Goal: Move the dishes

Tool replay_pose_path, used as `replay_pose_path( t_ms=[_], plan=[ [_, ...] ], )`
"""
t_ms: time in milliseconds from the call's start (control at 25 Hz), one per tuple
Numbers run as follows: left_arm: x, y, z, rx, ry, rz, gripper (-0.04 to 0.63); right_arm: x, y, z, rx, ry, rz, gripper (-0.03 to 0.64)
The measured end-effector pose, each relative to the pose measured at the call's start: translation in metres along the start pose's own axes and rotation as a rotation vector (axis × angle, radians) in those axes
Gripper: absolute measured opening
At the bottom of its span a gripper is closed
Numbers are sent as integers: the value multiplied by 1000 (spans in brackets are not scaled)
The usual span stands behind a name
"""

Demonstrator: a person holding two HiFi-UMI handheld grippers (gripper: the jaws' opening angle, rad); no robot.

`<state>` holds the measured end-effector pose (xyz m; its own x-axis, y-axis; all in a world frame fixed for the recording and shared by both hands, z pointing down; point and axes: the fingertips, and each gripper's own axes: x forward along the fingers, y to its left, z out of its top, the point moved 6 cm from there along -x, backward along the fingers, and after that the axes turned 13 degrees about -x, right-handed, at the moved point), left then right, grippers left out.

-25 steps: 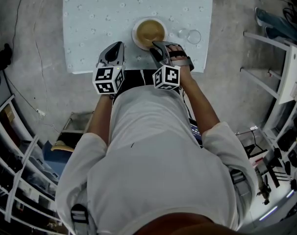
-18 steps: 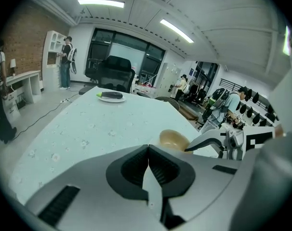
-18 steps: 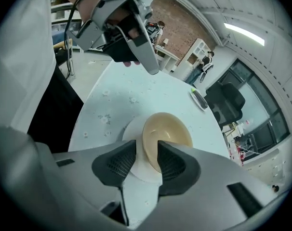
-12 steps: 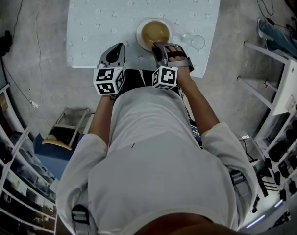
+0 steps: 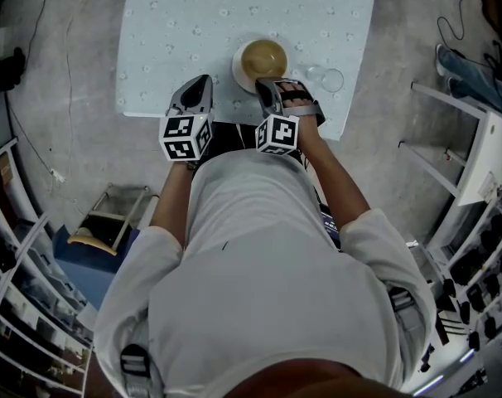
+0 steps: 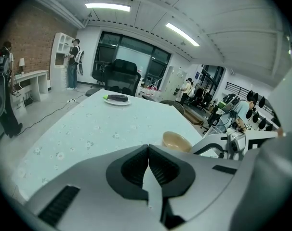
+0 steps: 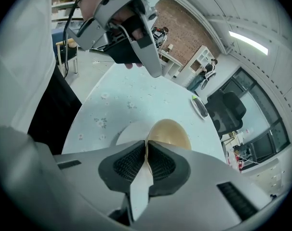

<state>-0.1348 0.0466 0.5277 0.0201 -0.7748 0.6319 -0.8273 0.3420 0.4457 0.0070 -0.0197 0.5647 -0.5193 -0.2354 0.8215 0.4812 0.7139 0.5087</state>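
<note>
Your right gripper (image 7: 147, 146) has just been closing, and its pads now pinch the near rim of the tan bowl (image 7: 171, 131). A thin edge of that rim shows between them. The bowl sits on a white plate (image 5: 238, 69) close to the near edge of the tabletop (image 5: 193, 23), at the middle of the head view. Your left gripper (image 6: 147, 150) has its jaws together on nothing and hovers just left of the bowl.

Treat the bowl as rigid, glazed and probably slippery, and breakable if it drops. A pinch on one side of the rim will likely let it tip away from you, so lift it gently and keep it level. The plate beneath looks loose and may drag or come up with it. If it does, steady the plate's rim with your left gripper.

A clear glass (image 5: 331, 80) stands just right of the bowl, so don't swing that way. The tabletop's near edge lies right under your grippers. The open room is toward the top and upper left of the head view. Only a small dish (image 6: 117, 99) sits at the far end.
</note>
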Motion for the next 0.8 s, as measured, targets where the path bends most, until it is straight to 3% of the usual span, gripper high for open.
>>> replay_pose_path(
  t_ms=[800],
  plan=[
    [-11,-9,70,47,-133,-39,20,-46,-82,33,212,-135,-118,15]
  ],
)
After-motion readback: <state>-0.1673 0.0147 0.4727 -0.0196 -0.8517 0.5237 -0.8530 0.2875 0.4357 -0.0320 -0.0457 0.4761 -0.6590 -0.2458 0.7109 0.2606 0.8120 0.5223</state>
